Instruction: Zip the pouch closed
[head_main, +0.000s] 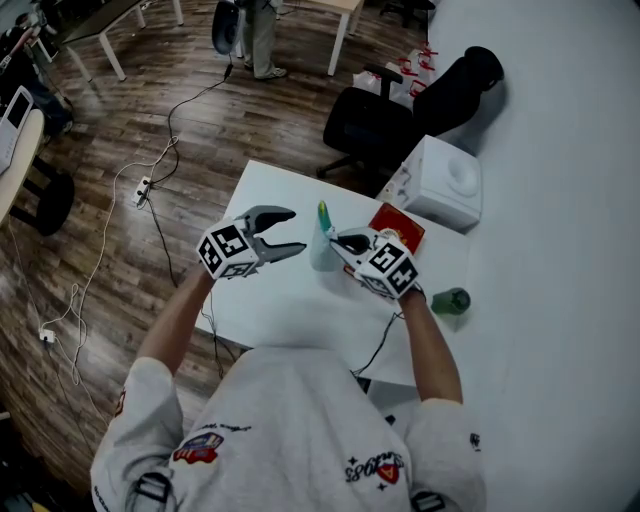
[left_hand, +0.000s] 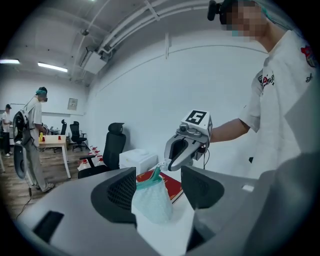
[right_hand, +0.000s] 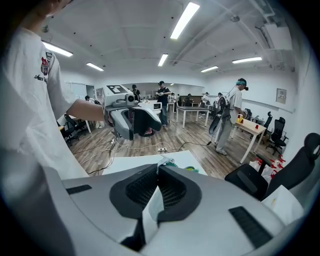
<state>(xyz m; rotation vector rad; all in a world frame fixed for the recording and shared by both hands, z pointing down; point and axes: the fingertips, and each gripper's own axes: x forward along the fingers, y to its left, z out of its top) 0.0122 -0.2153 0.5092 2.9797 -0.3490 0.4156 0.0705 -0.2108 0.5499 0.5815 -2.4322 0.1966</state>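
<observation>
room: open office, wood floor, black office chair beyond the table's far edge, people standing at desks further back.
surface: white table, right edge against a white wall.
pouch: pale mesh, green zipper along the top. Stands upright around the middle of the table, a bit toward the far edge, between the two grippers.
zipper tab: small white piece at the raised end of the zipper, pointing up toward the right gripper.
right gripper: on the pouch's right, angled down. Jaws are clamped together on the zipper tab; its own view shows the pads meeting, with green zipper just past the tips.
left gripper: on the pouch's left, roughly level. Jaws stand apart and grip nothing. In its own view the pouch body sits in the gap, close to the left-hand pad and clear of the other one. Can't tell whether the near pad touches the mesh.
red book: flat on the table behind the right gripper, toward the far right corner.
white box appliance: at the far right corner, just beyond the book.
green bottle: lying by the right edge, apart from the pouch.
cable: runs from the right gripper off the near edge.
</observation>
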